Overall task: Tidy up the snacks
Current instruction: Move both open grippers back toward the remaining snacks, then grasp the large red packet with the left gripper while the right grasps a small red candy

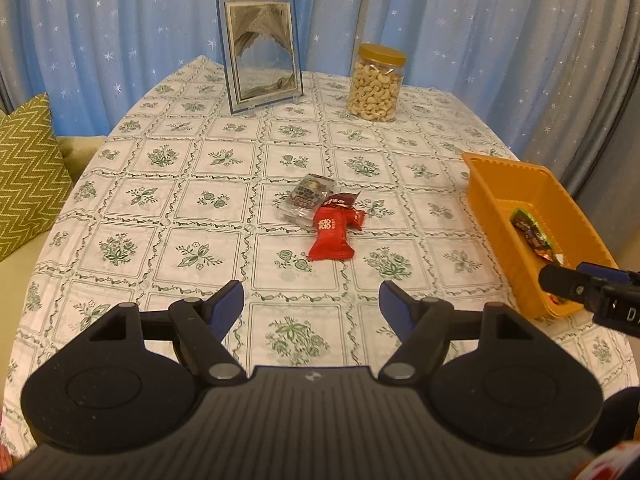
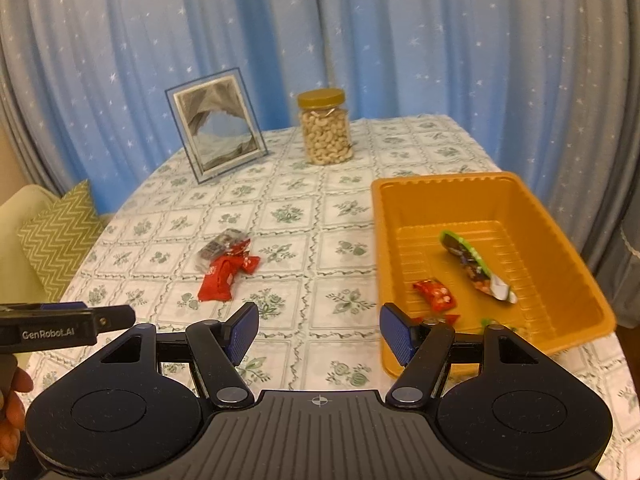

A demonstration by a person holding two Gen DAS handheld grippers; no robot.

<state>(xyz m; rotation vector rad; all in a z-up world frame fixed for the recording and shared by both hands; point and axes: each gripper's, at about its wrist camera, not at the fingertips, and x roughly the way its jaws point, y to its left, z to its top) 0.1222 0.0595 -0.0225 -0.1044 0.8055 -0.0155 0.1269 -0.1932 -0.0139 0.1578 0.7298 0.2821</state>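
A small pile of snacks lies mid-table: a big red packet (image 1: 332, 236) (image 2: 218, 279), a smaller dark red packet (image 1: 343, 202) and a clear grey packet (image 1: 306, 200) (image 2: 218, 249). An orange bin (image 1: 490, 196) (image 2: 404, 200) stands at the right. It holds a green-edged packet (image 2: 476, 266) (image 1: 532, 232) and a small red packet (image 2: 435, 294). My left gripper (image 1: 312, 306) is open and empty, short of the pile. My right gripper (image 2: 318, 330) is open and empty at the bin's near left corner.
A jar of cashews (image 1: 376, 82) (image 2: 325, 128) and a framed picture (image 1: 260, 52) (image 2: 218, 124) stand at the table's far side. A floral cloth (image 1: 200, 200) covers the table. A sofa with a green zigzag cushion (image 1: 24, 176) is at the left. Blue curtains hang behind.
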